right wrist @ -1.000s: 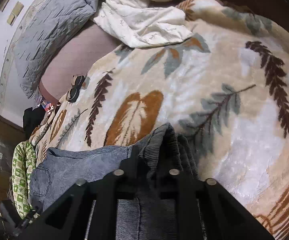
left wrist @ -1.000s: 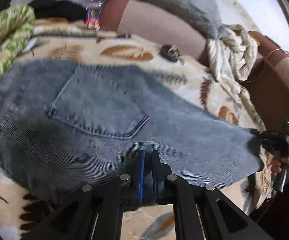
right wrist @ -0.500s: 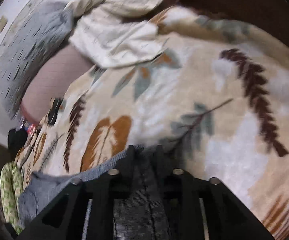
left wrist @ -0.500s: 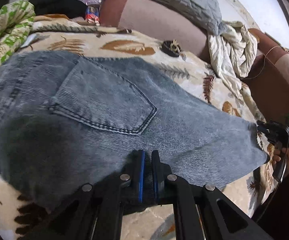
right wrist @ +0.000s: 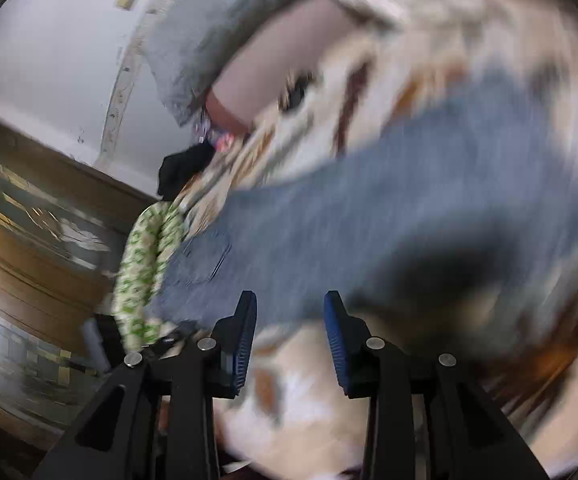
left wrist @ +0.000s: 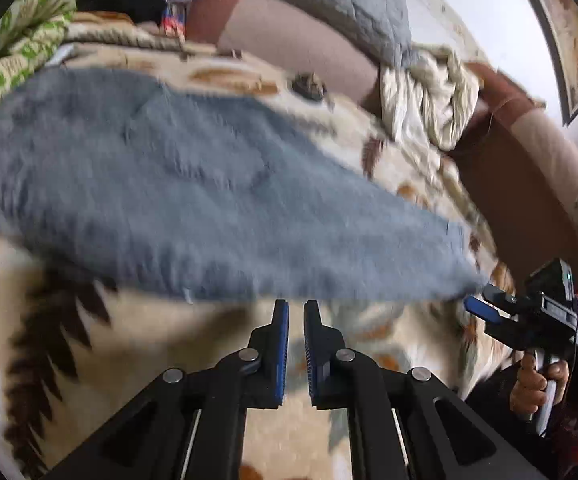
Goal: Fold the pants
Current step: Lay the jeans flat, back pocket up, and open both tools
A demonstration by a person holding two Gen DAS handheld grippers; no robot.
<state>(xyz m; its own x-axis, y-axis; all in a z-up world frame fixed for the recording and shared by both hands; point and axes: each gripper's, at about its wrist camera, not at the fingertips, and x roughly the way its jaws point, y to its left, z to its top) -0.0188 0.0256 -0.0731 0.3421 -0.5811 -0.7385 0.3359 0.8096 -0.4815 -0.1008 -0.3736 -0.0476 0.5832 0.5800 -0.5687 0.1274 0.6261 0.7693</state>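
Blue-grey jeans [left wrist: 209, 200] lie folded flat on a cream leaf-print blanket [left wrist: 169, 340], back pocket up. The picture is blurred. My left gripper [left wrist: 296, 304] is shut with only a slim gap, nothing in it, its tips just short of the jeans' near edge. At the jeans' right end a hand [left wrist: 529, 388] holds my right gripper [left wrist: 475, 308]. In the right wrist view the right gripper [right wrist: 291, 300] is opening, its jaws apart with nothing between them. There the jeans [right wrist: 389, 216] lie just beyond its tips on the blanket [right wrist: 309, 400].
A crumpled cream sheet [left wrist: 429, 100] and a grey quilted pillow [left wrist: 329, 12] lie at the back against a brown sofa back [left wrist: 509, 180]. A green patterned cloth [left wrist: 17, 48] sits past the jeans' waist end. A small dark object [left wrist: 307, 86] rests on the blanket.
Both grippers have let go of the jeans. The left one pulled back off the near edge. The right one opened and swung round, now looking along the jeans.
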